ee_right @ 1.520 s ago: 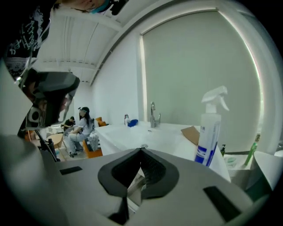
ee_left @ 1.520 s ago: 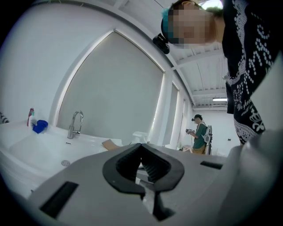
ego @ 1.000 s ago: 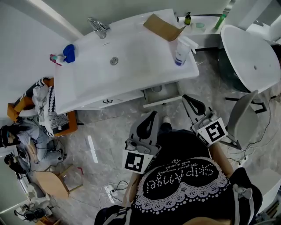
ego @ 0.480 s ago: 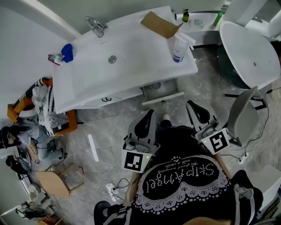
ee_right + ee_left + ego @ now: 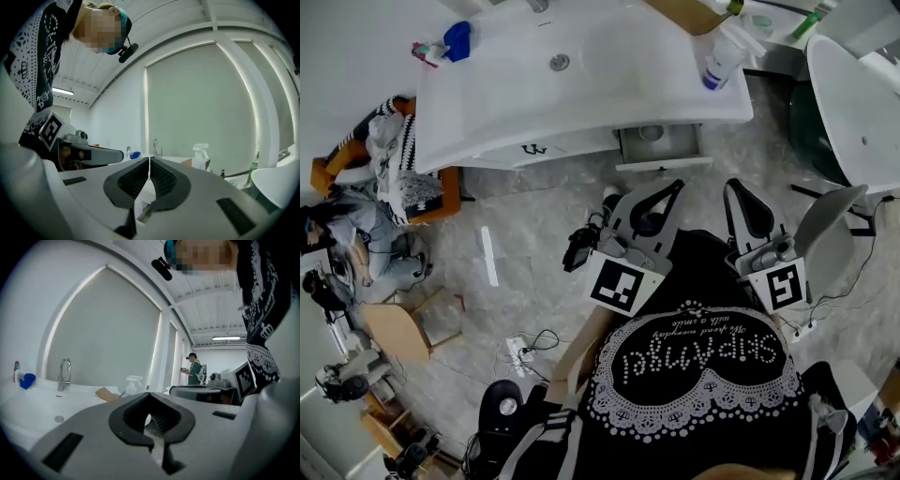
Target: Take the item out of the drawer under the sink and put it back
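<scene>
White drawer: it stands pulled out under the sink counter, its front towards me.
Item: a pale round thing lies inside the drawer; I cannot tell what it is.
Sink: a long white basin runs along the counter directly above the drawer.
Spray bottle: it stands upright on the counter's right end, near brown cardboard.
My left gripper: its jaw tips meet with nothing between them. I hold it over the grey floor, short of the drawer front and not touching it.
My right gripper: its jaws are pressed together and empty. It sits just beside the left gripper, to the right of the drawer.
</scene>
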